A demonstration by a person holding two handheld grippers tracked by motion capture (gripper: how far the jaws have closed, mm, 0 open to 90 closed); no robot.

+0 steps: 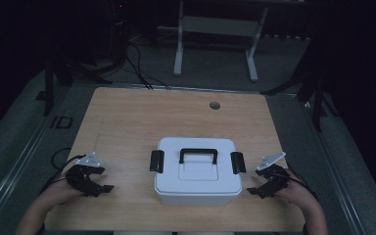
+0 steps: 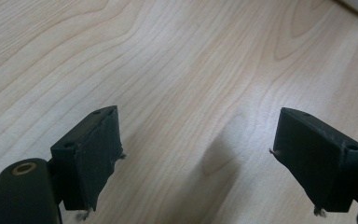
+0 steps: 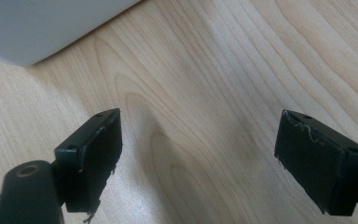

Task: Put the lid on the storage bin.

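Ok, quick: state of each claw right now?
Left claw: open, holding nothing, over bare table.
Right claw: open, holding nothing, beside the white box.

A white box (image 1: pixel 198 178) with a black handle (image 1: pixel 199 154) and black side clasps (image 1: pixel 157 160) sits mid-frame on the pale, wavy-grained wooden table (image 1: pixel 127 122), flanked lower left and lower right by black grippers (image 1: pixel 94 182) (image 1: pixel 264 185).

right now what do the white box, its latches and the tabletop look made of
White box: likely plastic, smooth matte moulded lid with rounded corners. Latches and handle: black, probably plastic too. Tabletop: pale wood or wood-look laminate, grain lines plain in both gripper views.
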